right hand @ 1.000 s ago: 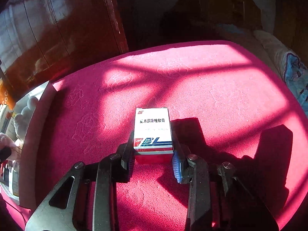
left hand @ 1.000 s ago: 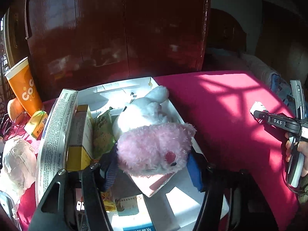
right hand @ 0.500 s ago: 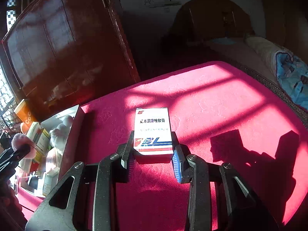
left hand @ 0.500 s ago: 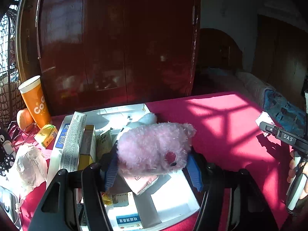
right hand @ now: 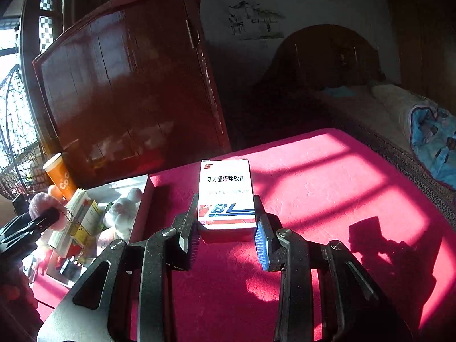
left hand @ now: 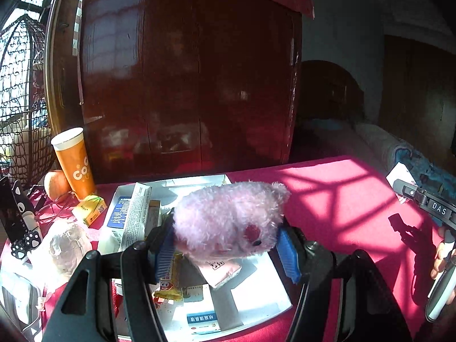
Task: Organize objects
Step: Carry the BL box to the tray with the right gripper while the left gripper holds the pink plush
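L gripper point(left hand: 225, 245) jaws clamp pink plush toy point(left hand: 228, 219) over white tray point(left hand: 265, 299). R gripper point(right hand: 226, 236) jaws grip white box point(right hand: 226, 196), "BL" logo. Orange cup point(left hand: 75, 162) reads "CO", table's far-left edge.

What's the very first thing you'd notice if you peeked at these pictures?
The fluffy pink plush toy, squeezed in the left gripper above the white tray of boxes. Next, the white medicine box with a red and blue stripe, clamped upright in the right gripper over the sunlit crimson tablecloth. A tall orange paper cup stands far left.
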The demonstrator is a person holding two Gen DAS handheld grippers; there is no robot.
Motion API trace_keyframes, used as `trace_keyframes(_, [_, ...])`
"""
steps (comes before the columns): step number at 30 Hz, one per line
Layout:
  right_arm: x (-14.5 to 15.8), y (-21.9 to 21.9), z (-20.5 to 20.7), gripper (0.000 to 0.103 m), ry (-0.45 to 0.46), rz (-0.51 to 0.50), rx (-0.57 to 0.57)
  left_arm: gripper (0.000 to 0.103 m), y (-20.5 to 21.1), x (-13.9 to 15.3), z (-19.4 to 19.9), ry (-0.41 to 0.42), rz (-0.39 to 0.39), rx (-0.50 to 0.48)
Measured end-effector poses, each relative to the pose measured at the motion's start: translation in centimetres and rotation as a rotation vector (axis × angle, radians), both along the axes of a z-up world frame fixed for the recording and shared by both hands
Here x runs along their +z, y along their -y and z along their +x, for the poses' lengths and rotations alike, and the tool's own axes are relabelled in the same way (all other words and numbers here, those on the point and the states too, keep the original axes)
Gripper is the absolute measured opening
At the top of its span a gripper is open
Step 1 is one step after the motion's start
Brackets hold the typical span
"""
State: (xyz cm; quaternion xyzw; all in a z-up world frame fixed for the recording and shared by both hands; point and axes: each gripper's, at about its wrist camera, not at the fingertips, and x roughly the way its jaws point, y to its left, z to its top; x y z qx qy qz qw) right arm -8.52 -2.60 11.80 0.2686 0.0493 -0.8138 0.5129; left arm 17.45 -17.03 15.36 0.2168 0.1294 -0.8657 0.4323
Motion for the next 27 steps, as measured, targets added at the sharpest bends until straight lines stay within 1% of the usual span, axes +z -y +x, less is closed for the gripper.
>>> trace_keyframes(13, [0.9,0.6,1.9,0.032,-0.032,-0.001,0.017,0.063,0.0,0.0,1.5,-0.031,0.011,0.016])
trace_keyframes(27, [1.5,2.5,4.7,0.032,-0.053,0.006,0.09,0.063,0.9,-0.3,3.9,-0.052,0.028,0.061])
